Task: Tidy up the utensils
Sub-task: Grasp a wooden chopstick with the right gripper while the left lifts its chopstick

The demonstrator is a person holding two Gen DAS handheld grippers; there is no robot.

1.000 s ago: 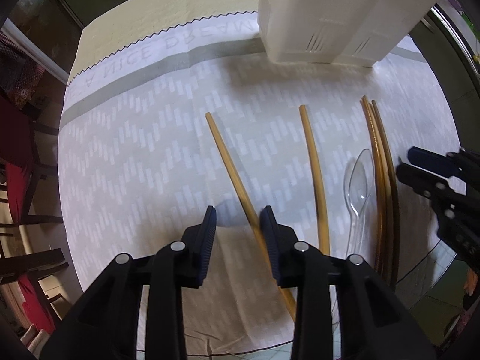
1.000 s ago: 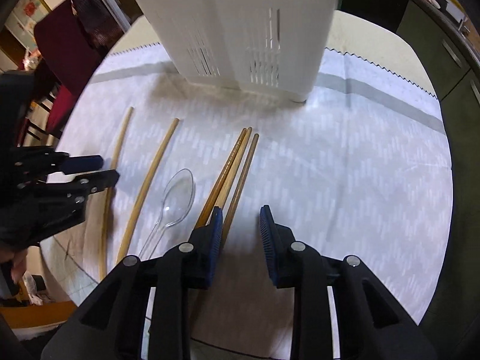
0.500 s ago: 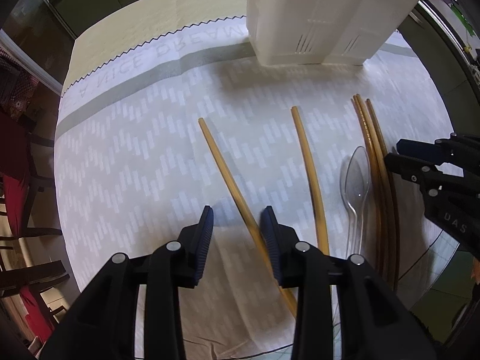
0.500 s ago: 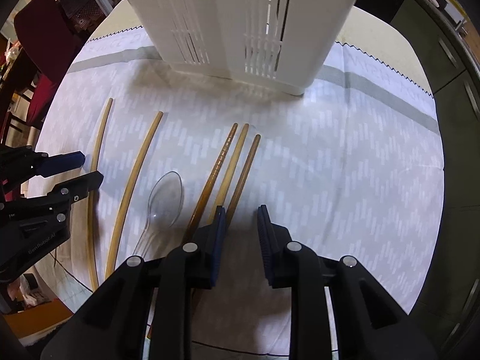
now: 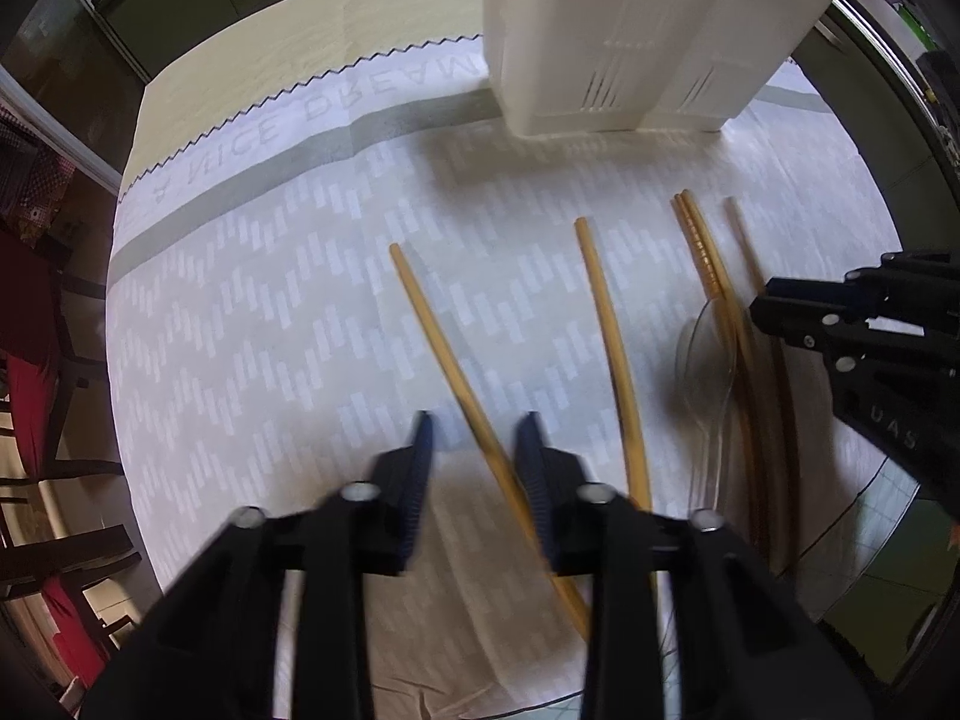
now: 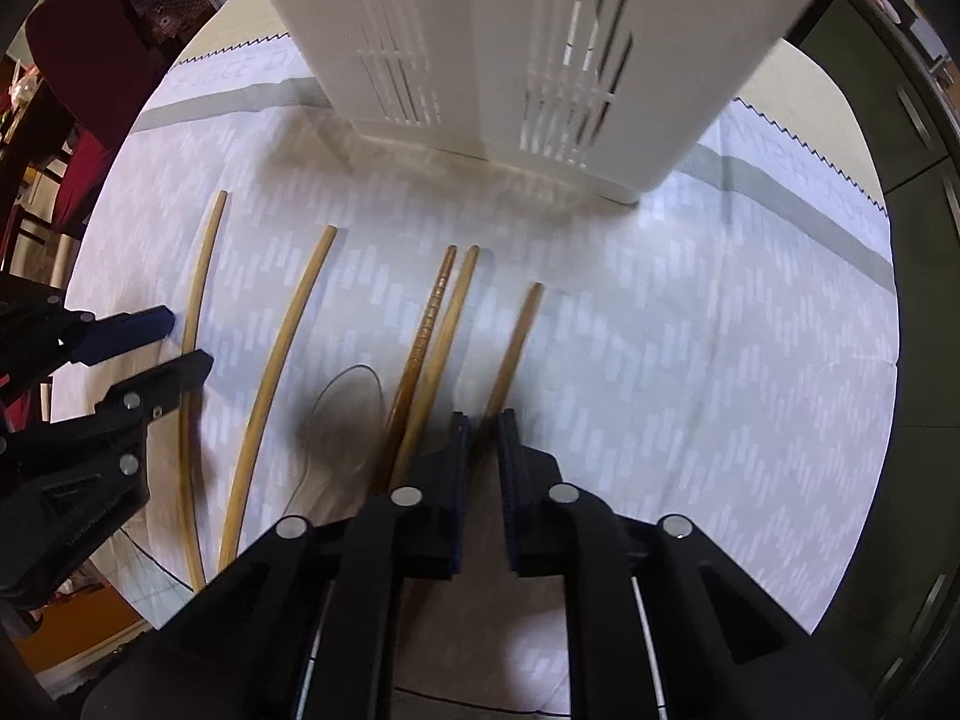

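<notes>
Both sets of jaws have just been closing. The right tongs (image 6: pixel 480 426) are now shut on the rightmost stick (image 6: pixel 516 342), which is seen running in between the pads. That stick, packed against the pair (image 6: pixel 444 324) half a sec ago, is now pulled a little apart from it, so it is judged to be singled out and ready for lifting.

The left tongs (image 5: pixel 475 426) are narrowed but not yet clamped. The leftmost stick (image 5: pixel 444 348) is bracketed by the jaws and lies close to the right-hand pad, w/ a gap showing on the other side. The view is blurred, so contact can't be confirmed.

Everything is laid on the cloth (image 5: pixel 252 312). The middle stick (image 5: pixel 606 324) and the clear spoon (image 6: pixel 351 414) are left untouched between the two tongs. The white basket (image 6: pixel 510 60) – presumably the destination – is stood upright beyond the stick tips, well apart from both tongs.
</notes>
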